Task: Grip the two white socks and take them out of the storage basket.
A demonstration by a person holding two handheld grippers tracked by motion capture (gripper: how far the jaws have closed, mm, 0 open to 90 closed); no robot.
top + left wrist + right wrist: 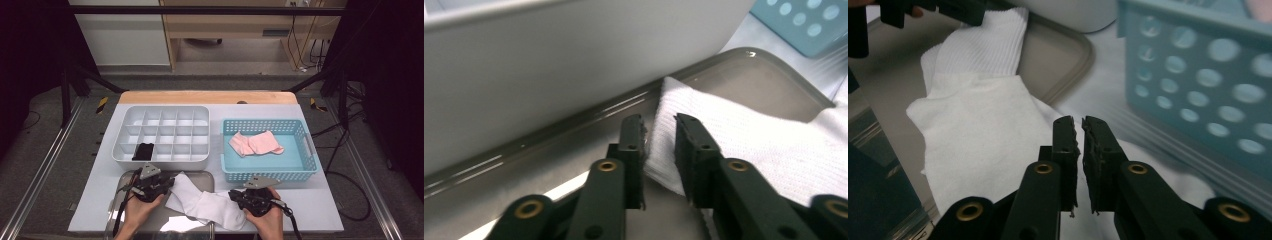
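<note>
Fingers (694, 145) of 2 grippers straddle ribbed white sock (202, 200) (soft knit).

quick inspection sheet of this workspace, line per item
surface: white table with a wooden far edge
job's things: white socks lying partly on a metal tray
clutter: white divider box with a black item in one near-left cell; blue basket holding pink socks
grippers: left claw straddles the sock's edge, jaws a little apart; right claw nearly shut over the socks, nothing seen between the jaws
cables: one trails from each claw; more on the floor at right
surroundings: dark frame, grey floor, wooden furniture behind
</note>
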